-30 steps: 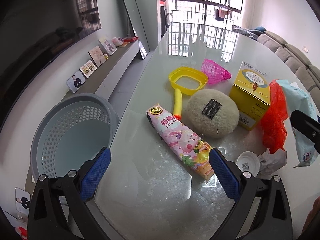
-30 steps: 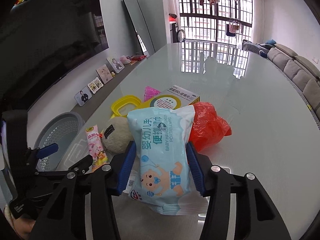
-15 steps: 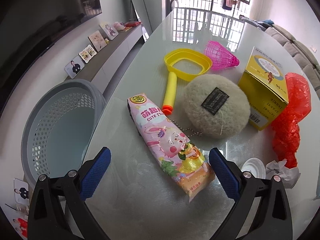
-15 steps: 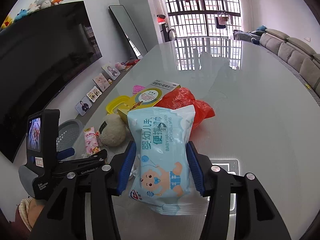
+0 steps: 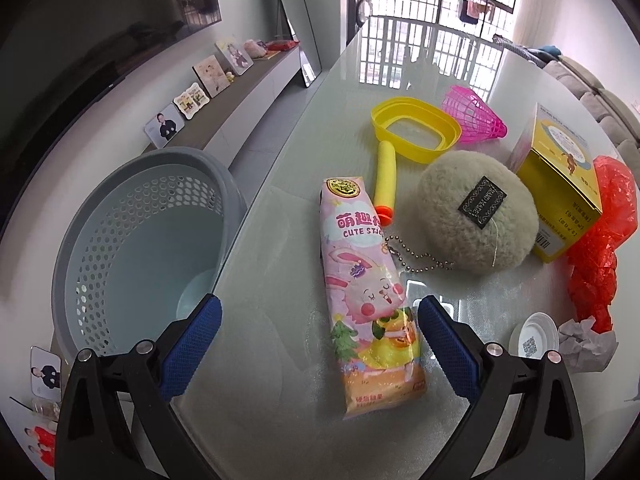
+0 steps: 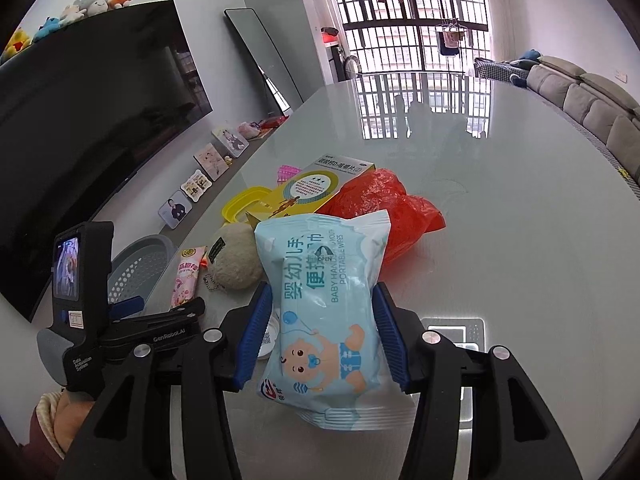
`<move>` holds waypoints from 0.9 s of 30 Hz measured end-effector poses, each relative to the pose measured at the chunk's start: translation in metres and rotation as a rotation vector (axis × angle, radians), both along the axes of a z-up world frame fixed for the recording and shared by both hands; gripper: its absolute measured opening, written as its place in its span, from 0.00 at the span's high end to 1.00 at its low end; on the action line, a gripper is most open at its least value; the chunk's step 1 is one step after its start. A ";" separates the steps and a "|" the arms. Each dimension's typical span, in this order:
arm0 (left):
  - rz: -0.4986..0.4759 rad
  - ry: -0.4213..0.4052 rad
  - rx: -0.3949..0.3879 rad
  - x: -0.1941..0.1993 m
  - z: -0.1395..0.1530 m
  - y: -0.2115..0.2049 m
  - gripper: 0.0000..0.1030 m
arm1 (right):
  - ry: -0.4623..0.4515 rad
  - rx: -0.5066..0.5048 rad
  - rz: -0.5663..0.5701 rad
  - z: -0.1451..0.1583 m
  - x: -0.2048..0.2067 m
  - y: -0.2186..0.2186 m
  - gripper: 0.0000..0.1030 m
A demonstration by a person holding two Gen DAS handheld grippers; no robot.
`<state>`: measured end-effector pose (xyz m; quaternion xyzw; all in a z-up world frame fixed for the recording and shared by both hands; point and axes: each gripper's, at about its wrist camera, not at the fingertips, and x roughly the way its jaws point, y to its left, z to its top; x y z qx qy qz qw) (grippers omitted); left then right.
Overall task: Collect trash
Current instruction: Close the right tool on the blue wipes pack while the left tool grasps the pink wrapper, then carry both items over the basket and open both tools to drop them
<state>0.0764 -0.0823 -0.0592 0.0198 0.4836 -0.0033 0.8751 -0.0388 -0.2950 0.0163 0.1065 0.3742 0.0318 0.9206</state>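
Above the glass table [image 5: 280, 240], the left gripper [image 5: 318, 338] hangs wide open and empty over the pink snack packet [image 5: 366, 292]; the right gripper [image 6: 322, 340] clamps the blue wipes pack [image 6: 326, 308].

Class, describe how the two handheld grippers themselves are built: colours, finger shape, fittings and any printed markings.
Both the left gripper and the right gripper have black angular frames with silver round bolts and blue textured pads. Seen from the right wrist, the left unit carries a small screen, white "GenRobot.AI" lettering and a grey handle.
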 end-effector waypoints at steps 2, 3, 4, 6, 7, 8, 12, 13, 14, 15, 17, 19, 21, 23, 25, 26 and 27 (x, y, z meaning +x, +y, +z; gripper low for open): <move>-0.015 -0.013 -0.003 0.001 0.000 -0.002 0.06 | 0.002 -0.002 -0.006 0.000 -0.001 0.000 0.51; -0.024 -0.022 -0.005 0.002 0.001 -0.003 0.07 | 0.004 -0.002 -0.008 0.000 -0.002 0.001 0.51; -0.033 -0.028 -0.008 0.001 0.001 -0.004 0.10 | 0.004 -0.003 -0.010 0.000 -0.002 0.002 0.51; -0.059 -0.031 -0.036 -0.001 0.001 -0.004 0.24 | 0.008 -0.005 -0.012 0.001 -0.002 0.004 0.51; -0.066 -0.036 -0.042 -0.002 0.002 -0.004 0.32 | 0.010 -0.005 -0.011 0.001 -0.002 0.005 0.51; -0.072 -0.039 -0.043 -0.003 0.003 -0.005 0.40 | 0.011 -0.006 -0.010 0.001 -0.003 0.007 0.51; -0.108 -0.046 -0.087 -0.006 0.006 0.000 0.65 | 0.017 -0.011 0.005 0.001 -0.003 0.018 0.51; -0.113 -0.045 -0.100 -0.007 0.007 0.002 0.66 | 0.017 -0.013 0.011 0.002 -0.003 0.022 0.51; -0.117 -0.048 -0.110 -0.009 0.008 0.004 0.67 | 0.016 -0.017 0.017 0.002 -0.002 0.027 0.51; -0.122 -0.050 -0.117 -0.010 0.008 0.007 0.67 | 0.015 -0.020 0.024 0.003 -0.002 0.032 0.51; -0.124 -0.058 -0.130 -0.013 0.012 0.014 0.67 | 0.011 -0.027 0.038 0.007 -0.001 0.042 0.51; -0.122 -0.078 -0.136 -0.016 0.019 0.022 0.67 | 0.005 -0.032 0.055 0.010 0.000 0.052 0.51; -0.113 -0.114 -0.137 -0.020 0.030 0.034 0.67 | -0.003 -0.036 0.077 0.014 0.003 0.065 0.51; -0.098 -0.146 -0.135 -0.025 0.039 0.046 0.67 | -0.008 -0.032 0.107 0.015 0.008 0.080 0.51; -0.075 -0.172 -0.122 -0.028 0.046 0.064 0.67 | -0.010 -0.028 0.144 0.014 0.015 0.099 0.51; -0.064 -0.179 -0.116 -0.030 0.048 0.070 0.67 | -0.009 -0.025 0.165 0.014 0.020 0.110 0.51; -0.048 -0.186 -0.106 -0.030 0.049 0.080 0.67 | -0.008 -0.022 0.190 0.012 0.024 0.120 0.51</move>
